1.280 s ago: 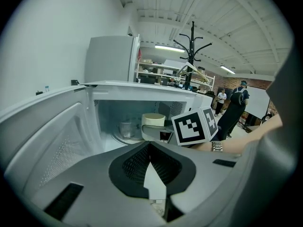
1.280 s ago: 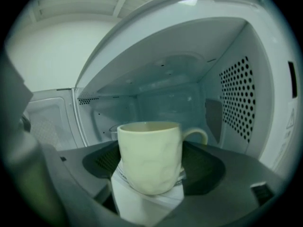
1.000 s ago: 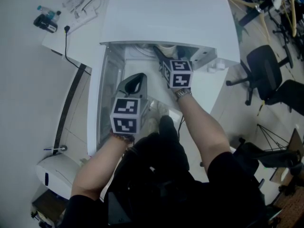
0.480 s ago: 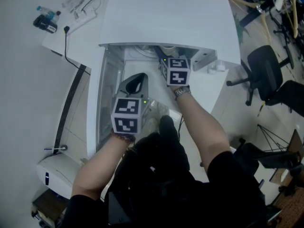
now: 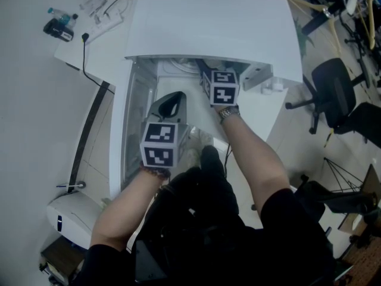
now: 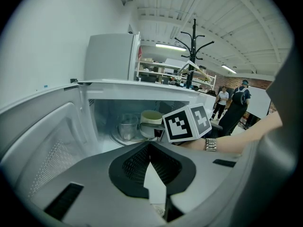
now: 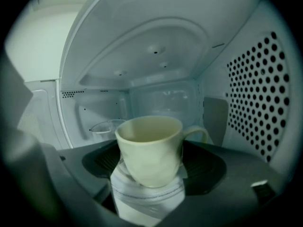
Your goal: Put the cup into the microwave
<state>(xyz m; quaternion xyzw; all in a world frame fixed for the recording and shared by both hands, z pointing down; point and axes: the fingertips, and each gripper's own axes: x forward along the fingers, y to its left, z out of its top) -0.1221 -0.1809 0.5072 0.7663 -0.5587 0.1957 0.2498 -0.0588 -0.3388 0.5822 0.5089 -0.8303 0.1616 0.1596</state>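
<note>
1. Head view: white box-shaped microwave (image 5: 208, 22) on a white desk (image 5: 101, 46), its door (image 5: 121, 130) swung open at left. Black cable (image 5: 84, 58) on the desk; black office chair (image 5: 336, 88) off to the right. Left gripper (image 5: 169, 102) sits in front of the opening, beside the door. Right gripper (image 5: 208, 76) reaches into the cavity, tips hidden under the microwave's top.
2. Left gripper view: clear glass tumbler (image 6: 127, 126) stands on the round glass turntable (image 6: 116, 138). Cream ceramic cup (image 6: 151, 119) is just right of it, inside the cavity; touching or not, can't tell. Right gripper's marker cube covers the cup's right side. Black coat stand (image 6: 193, 46) in the bkgd. Left jaws clenched together, nothing between.
3. Right gripper view: cup upright, empty, handle to the right, its reflection below it. The 2 jaws are clamped on its sides. Tumbler behind-left; perforated wall (image 7: 255, 93) at right.
</note>
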